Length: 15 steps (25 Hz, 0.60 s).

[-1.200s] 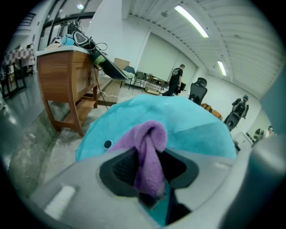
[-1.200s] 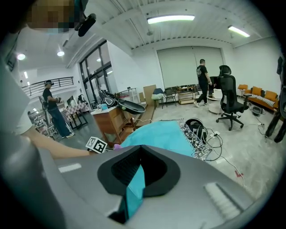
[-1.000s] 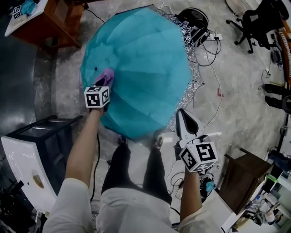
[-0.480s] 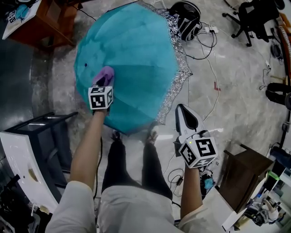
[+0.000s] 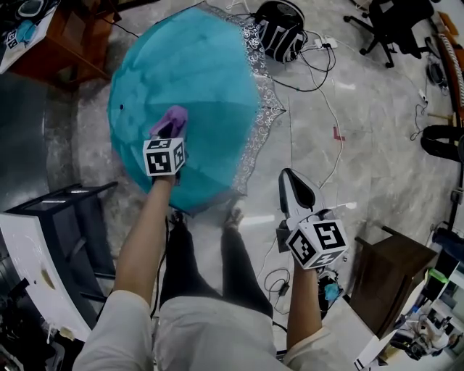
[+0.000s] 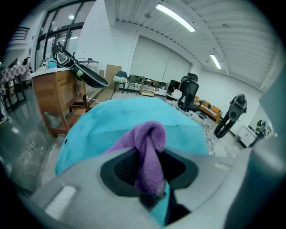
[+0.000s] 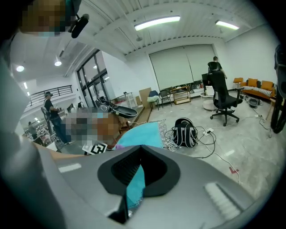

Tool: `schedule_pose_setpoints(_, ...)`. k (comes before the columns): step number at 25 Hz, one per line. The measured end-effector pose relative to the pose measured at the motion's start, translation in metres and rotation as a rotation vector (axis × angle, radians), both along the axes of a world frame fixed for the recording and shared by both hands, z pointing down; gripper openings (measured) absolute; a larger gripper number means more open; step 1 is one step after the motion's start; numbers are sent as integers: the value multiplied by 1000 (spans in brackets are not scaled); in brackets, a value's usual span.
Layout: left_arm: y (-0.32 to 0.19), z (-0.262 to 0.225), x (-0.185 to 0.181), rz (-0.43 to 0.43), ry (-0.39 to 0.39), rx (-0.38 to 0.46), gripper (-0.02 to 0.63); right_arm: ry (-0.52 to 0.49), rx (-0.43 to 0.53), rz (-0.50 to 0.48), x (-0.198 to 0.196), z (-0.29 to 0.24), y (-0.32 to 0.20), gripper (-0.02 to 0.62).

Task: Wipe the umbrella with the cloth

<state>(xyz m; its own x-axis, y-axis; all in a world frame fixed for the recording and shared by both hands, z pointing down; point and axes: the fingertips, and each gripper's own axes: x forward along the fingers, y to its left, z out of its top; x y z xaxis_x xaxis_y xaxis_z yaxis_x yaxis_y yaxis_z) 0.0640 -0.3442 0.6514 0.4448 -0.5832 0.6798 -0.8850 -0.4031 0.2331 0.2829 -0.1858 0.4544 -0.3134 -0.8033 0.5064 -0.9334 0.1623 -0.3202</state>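
The open teal umbrella [image 5: 203, 65] with a silver lace rim lies canopy-up on the floor in the upper left of the head view. My left gripper [image 5: 169, 132] is shut on a purple cloth [image 5: 172, 118], which presses on the canopy's near left part. In the left gripper view the cloth [image 6: 151, 147] bulges between the jaws, with the umbrella [image 6: 111, 118] right behind it. My right gripper [image 5: 288, 176] hangs over bare floor to the right of the umbrella's rim, jaws shut with nothing in them. Its own view shows the umbrella [image 7: 145, 132] beyond the shut jaws.
A black backpack [image 5: 279, 30] and loose cables [image 5: 326, 87] lie beyond the umbrella. A wooden desk [image 5: 69, 40] stands far left and an office chair [image 5: 395, 22] far right. A dark rack [image 5: 76, 217] is near left, a brown cabinet [image 5: 388, 279] near right. The person's legs [image 5: 206, 253] stand by the umbrella's near edge.
The cloth in my left gripper has slid a little across the canopy, from near its left rim toward the middle. The right gripper has stayed almost where it was.
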Motion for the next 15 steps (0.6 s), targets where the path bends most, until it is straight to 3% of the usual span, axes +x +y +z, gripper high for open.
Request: schedule_pose_setpoints(15, 6, -9, 128, 60, 60, 17, 123, 10, -10, 27, 87, 3, 18, 4)
